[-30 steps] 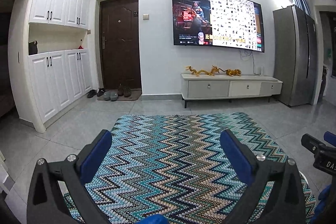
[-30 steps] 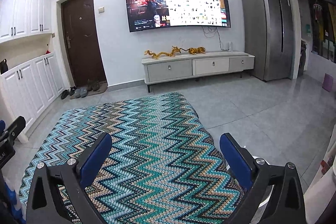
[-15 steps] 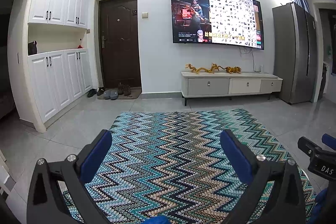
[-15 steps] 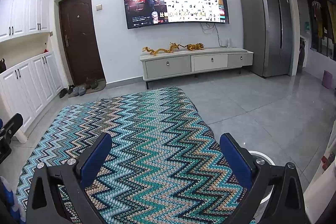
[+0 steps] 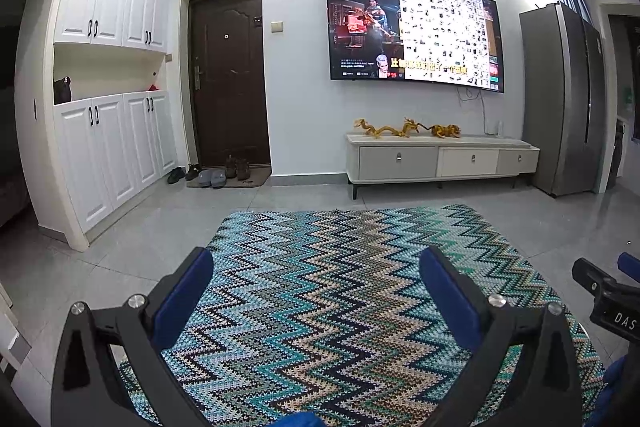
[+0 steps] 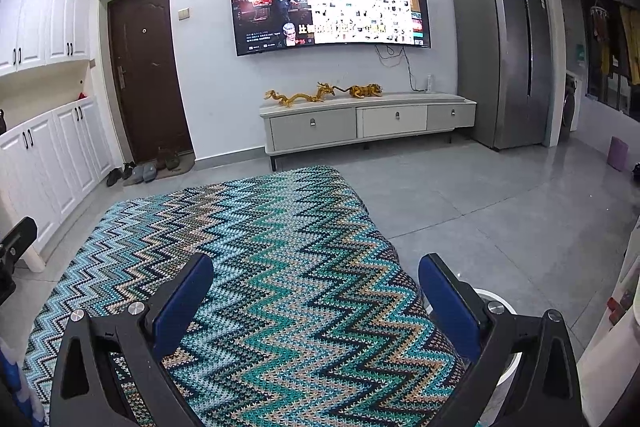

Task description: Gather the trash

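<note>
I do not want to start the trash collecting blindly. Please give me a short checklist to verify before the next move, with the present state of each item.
1. Left gripper open and holding nothing: ok.
2. Right gripper open and holding nothing: ok.
3. Trash to collect in view: not ok; none shows on the zigzag rug or the grey floor tiles.
4. Container for trash located: cannot tell; a white round object shows behind the right gripper's finger, mostly hidden.
5. The two grippers apart from each other: ok; the right one sits at the edge of the left view, not touching.
</note>
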`<action>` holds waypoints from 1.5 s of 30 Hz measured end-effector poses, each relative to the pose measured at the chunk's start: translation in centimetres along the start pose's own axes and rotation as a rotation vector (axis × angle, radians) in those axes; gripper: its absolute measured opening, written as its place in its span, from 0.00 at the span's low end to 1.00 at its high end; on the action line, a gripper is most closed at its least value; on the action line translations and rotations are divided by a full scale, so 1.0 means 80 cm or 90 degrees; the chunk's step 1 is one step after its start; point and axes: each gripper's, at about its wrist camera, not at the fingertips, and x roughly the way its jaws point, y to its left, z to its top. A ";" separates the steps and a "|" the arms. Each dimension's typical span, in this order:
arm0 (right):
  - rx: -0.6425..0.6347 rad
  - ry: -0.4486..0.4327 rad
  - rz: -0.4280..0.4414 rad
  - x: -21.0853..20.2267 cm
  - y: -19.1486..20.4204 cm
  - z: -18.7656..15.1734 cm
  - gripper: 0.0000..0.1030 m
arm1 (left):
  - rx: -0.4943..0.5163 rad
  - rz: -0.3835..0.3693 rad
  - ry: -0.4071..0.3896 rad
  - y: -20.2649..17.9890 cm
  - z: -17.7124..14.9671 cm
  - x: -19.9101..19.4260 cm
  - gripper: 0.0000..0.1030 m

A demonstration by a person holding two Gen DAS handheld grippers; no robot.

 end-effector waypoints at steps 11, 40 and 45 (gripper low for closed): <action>0.002 0.002 -0.004 0.002 -0.003 -0.002 1.00 | 0.011 -0.007 0.004 -0.005 -0.002 0.001 1.00; -0.004 0.000 -0.018 0.003 -0.005 -0.004 1.00 | 0.023 -0.013 0.008 -0.011 -0.005 0.000 1.00; -0.005 -0.001 -0.021 0.002 -0.005 -0.004 1.00 | 0.020 -0.012 0.011 -0.012 -0.006 0.000 1.00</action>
